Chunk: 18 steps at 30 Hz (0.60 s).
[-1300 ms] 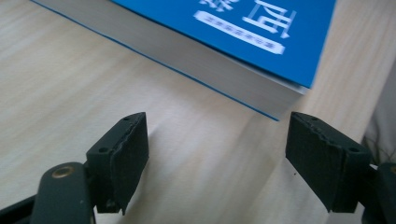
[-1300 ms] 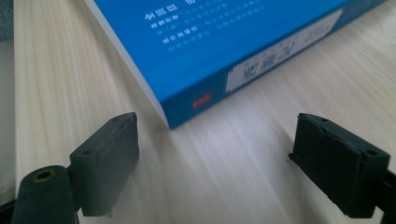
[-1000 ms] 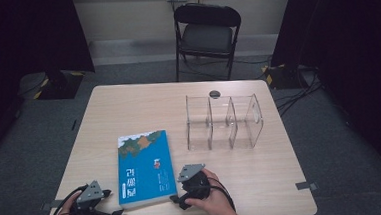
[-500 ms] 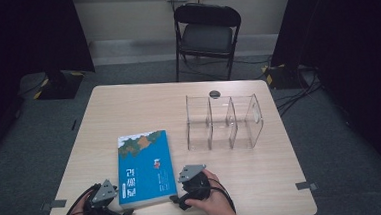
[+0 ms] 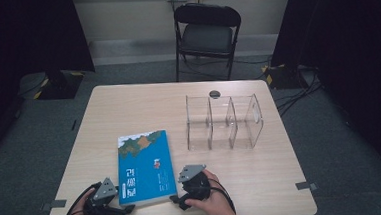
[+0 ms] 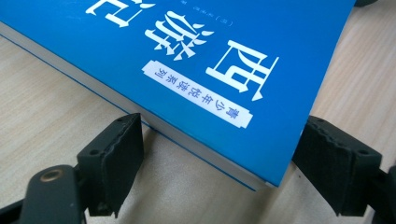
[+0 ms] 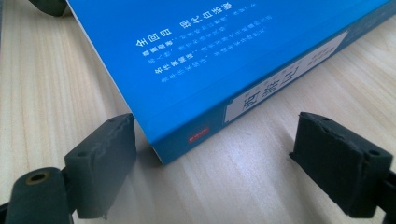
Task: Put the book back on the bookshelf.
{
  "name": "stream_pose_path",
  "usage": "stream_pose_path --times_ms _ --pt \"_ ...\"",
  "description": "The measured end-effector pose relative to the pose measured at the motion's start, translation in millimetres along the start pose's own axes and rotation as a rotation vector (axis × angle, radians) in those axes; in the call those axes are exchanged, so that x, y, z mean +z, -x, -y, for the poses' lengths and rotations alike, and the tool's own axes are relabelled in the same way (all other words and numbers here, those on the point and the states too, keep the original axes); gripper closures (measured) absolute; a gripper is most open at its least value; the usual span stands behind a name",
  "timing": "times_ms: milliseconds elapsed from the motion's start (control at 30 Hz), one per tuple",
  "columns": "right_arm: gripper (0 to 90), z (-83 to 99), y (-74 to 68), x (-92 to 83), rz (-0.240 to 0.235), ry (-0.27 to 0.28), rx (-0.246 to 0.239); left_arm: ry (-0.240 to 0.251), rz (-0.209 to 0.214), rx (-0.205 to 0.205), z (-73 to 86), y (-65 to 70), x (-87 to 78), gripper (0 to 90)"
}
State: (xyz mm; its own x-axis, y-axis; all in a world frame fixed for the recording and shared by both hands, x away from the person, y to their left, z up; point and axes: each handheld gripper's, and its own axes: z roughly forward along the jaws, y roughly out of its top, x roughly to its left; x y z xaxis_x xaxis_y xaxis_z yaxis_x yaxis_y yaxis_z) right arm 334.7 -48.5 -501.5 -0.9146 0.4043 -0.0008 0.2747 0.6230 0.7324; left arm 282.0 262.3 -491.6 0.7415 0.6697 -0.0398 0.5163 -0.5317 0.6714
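Book: blue book (image 5: 146, 166) lies flat on the bench (image 5: 128, 106), near its front edge.
Left gripper (image 6: 219, 163): jaws just closing, a near book corner between the pads, not pressed.
Right gripper (image 7: 212, 161): open, straddling the other near corner.
Organizer: clear divider rack (image 5: 224, 121) stands behind.

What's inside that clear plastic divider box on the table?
Nothing shows through the clear organizer: its three compartments look empty, with bare table behind the walls. A small dark round object lies just behind it.
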Motion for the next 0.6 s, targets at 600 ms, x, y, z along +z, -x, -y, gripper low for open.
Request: stream_pose_path --times_ms 600 --pt "12.2 0.1 -0.4 -0.1 0.002 -0.001 0.001 -0.016 -0.001 -0.046 -7.2 1.7 -7.6 23.0"
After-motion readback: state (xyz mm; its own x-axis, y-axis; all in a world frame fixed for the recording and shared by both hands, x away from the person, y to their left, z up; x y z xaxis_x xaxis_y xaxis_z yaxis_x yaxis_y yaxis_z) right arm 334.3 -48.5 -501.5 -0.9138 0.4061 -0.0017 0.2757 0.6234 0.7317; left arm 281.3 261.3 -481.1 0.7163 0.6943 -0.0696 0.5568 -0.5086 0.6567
